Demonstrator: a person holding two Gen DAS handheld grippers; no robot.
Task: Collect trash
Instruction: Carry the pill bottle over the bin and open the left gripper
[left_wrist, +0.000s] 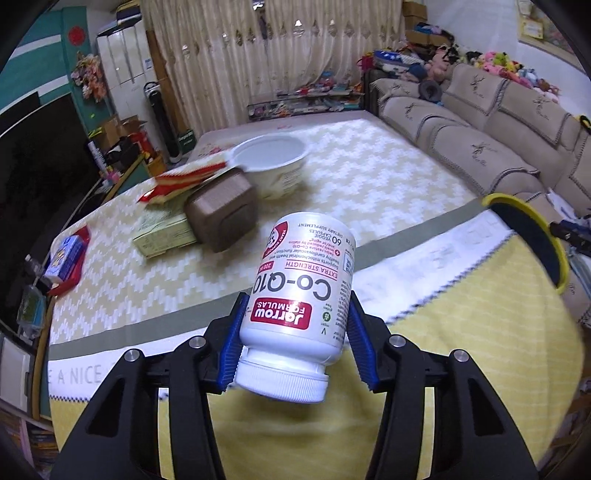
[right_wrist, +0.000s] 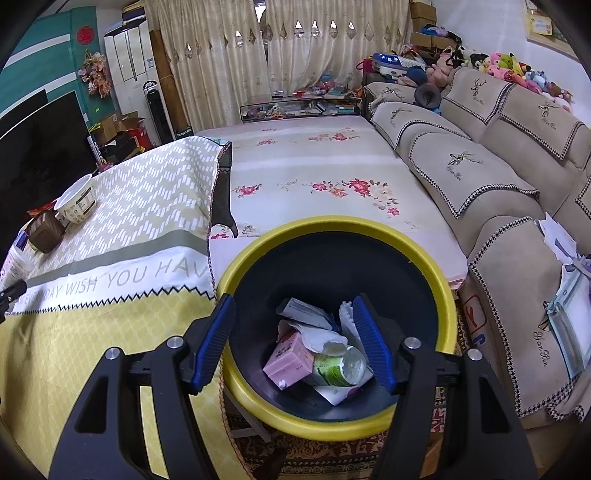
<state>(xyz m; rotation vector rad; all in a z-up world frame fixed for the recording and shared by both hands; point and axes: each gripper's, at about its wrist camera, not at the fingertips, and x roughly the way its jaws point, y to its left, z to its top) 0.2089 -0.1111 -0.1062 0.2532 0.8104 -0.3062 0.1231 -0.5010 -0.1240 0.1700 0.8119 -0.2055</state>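
Note:
My left gripper (left_wrist: 298, 297) is shut on a white supplement bottle (left_wrist: 303, 266) with a red and white label. The bottle hangs cap-down between the blue pads (left_wrist: 231, 343), above the yellow tablecloth (left_wrist: 443, 369). A black trash bin with a yellow rim (right_wrist: 369, 226) stands beside the table, and it shows at the right edge of the left wrist view as the bin (left_wrist: 532, 229). My right gripper (right_wrist: 293, 299) hovers open over the bin's mouth with nothing between its fingers. Inside lie a pink carton (right_wrist: 290, 360), a green-labelled bottle (right_wrist: 340, 365) and crumpled paper (right_wrist: 317, 338).
Farther back on the table sit a white bowl (left_wrist: 269, 162), a brown box (left_wrist: 221, 214), a red and yellow wrapper (left_wrist: 184, 181), a pale green box (left_wrist: 162, 236) and a blue carton (left_wrist: 68, 258). A beige sofa (right_wrist: 498, 184) runs along the right, past a flowered mat (right_wrist: 314, 177).

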